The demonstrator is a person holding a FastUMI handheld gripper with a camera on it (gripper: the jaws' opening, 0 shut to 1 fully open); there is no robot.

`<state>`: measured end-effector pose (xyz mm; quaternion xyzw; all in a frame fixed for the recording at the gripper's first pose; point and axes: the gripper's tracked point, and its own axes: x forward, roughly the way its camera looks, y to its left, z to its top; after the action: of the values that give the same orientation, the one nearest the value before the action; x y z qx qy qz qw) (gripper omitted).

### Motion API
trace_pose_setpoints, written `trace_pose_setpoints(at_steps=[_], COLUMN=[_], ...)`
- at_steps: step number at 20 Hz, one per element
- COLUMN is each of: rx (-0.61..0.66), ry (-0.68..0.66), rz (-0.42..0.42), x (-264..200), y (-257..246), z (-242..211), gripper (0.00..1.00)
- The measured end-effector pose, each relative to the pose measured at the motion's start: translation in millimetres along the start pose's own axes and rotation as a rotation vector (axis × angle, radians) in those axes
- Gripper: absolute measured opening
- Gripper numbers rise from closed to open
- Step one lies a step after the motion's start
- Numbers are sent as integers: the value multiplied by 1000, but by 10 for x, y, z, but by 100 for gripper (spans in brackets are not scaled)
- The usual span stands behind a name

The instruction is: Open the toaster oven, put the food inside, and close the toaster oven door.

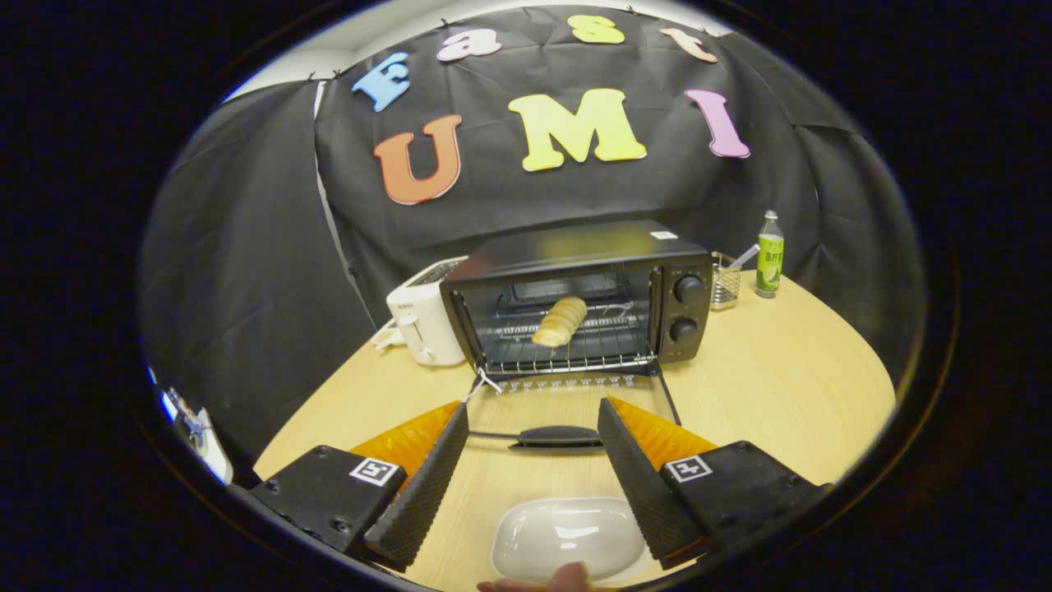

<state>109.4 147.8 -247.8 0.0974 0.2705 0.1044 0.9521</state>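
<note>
A black toaster oven (pixel 579 288) stands on the round wooden table (pixel 781 386), its glass door (pixel 567 407) folded down flat toward me. On the wire rack inside lies a pale bread roll (pixel 560 321). The door's dark handle (pixel 557 437) sits just ahead of my gripper (pixel 532 415), level with the fingertips and between them. Both fingers are spread wide and hold nothing. Between the fingers, nearer to me, rests an empty white dish (pixel 569 538).
A white toaster (pixel 423 316) stands left of the oven. To the oven's right are a wire utensil holder (pixel 726 282) and a green-labelled bottle (pixel 770 255). A fingertip (pixel 546 581) touches the dish's near rim. Black cloth walls the booth behind the table.
</note>
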Motion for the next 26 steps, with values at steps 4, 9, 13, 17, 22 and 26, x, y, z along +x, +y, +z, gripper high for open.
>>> trace_pose_setpoints(at_steps=[4,9,13,17,22,26], rx=[-56,-38,-16,-42,-34,23], ry=[136,227,317,339,346,314], rz=[-11,-30,-59,-89,-128,-123], x=[192,435,659,824,843,826], y=[-123,-233,-301,-361,-369,-358], z=[-581,-824,-958,-916,-899,-833], gripper=[100,100,100,100,100,100])
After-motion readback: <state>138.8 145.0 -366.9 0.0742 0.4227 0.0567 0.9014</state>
